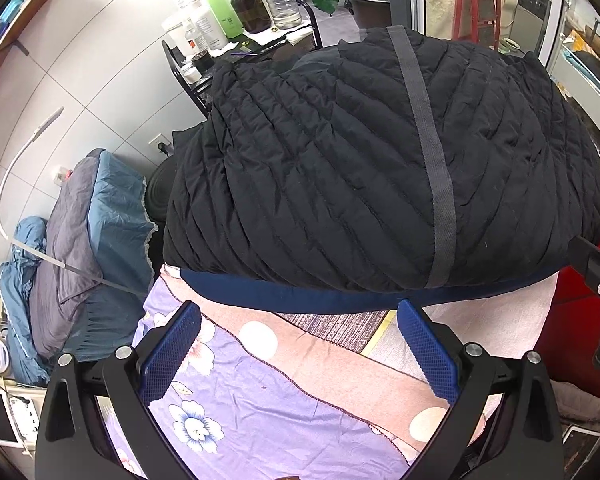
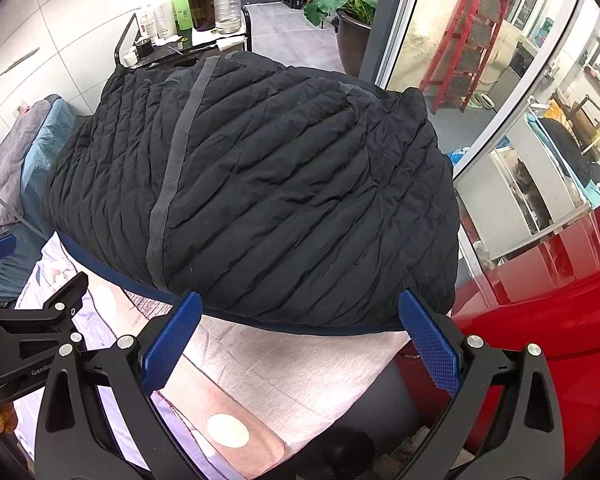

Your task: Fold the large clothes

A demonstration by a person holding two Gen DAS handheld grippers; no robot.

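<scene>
Jacket (image 1: 380,168) first: it's a black quilted puffer, folded into a fat bundle, sitting on the far part of the tabletop right in front of both claws. Left claw (image 1: 300,352) is spread wide with nothing in it, blue textured pads (image 1: 168,356) hovering just short of the jacket's navy hem (image 1: 300,298). Right claw (image 2: 300,344) is the same deal, wide apart and empty, its tips right at the near edge of the bundle, though I can't tell if they're actually touching the fabric.

A grey webbing strip (image 1: 424,152) runs across the top of the jacket from front to back. In the right wrist view that strip sits left of centre, and the left claw's black frame pokes in at the left edge.

Under the claws the tabletop is covered with a lilac floral sheet (image 1: 228,412) with a pink spotted panel, plus a pale towel-like cloth (image 2: 292,364) on the right side.

Further out: a blue and grey bedding heap (image 1: 84,248) off to the left, a black cart (image 1: 188,80) behind the jacket loaded with bottles, including a green bottle (image 1: 220,10). A big potted plant (image 2: 340,4) stands by the glass door, a red ladder (image 2: 476,28) is out past it, and something glossy red (image 2: 548,312) sits off to the right.
</scene>
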